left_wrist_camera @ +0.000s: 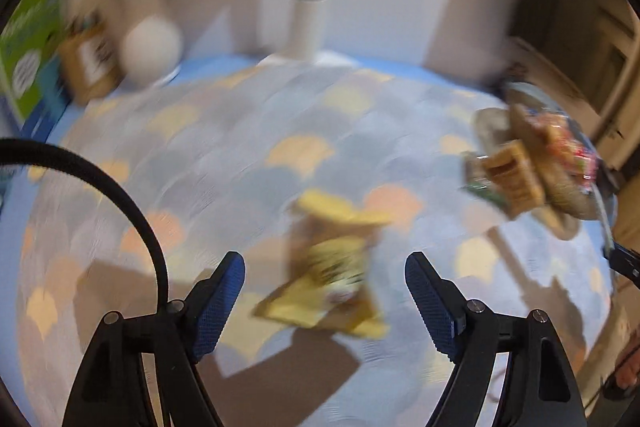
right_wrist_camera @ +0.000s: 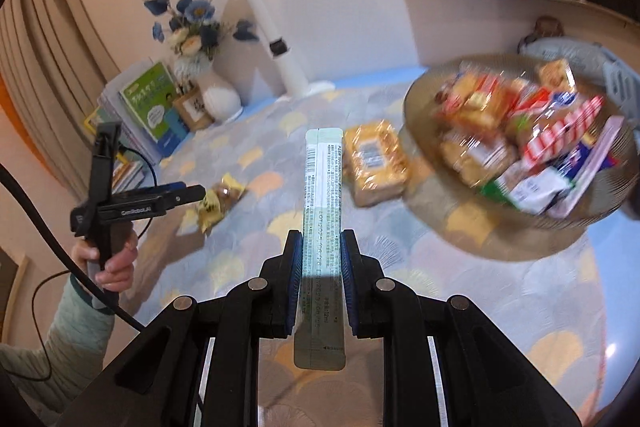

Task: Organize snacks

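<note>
Two grippers: the left gripper (left_wrist_camera: 325, 291) gapes wide just above the crumpled yellow snack packet (left_wrist_camera: 330, 267) — nearest it. The right gripper (right_wrist_camera: 320, 263) pinches a long pale-green stick sachet (right_wrist_camera: 322, 195), its length pointing ahead — the round woven snack basket (right_wrist_camera: 416, 107) lies ahead-right.

Both wrist views angled down over the table (left_wrist_camera: 224, 131), sharing yellow packet (left_wrist_camera: 332, 267), bowl (right_wrist_camera: 424, 99)

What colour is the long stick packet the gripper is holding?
Pale green with small dark print. The stick packet shows best in the right wrist view.
</note>
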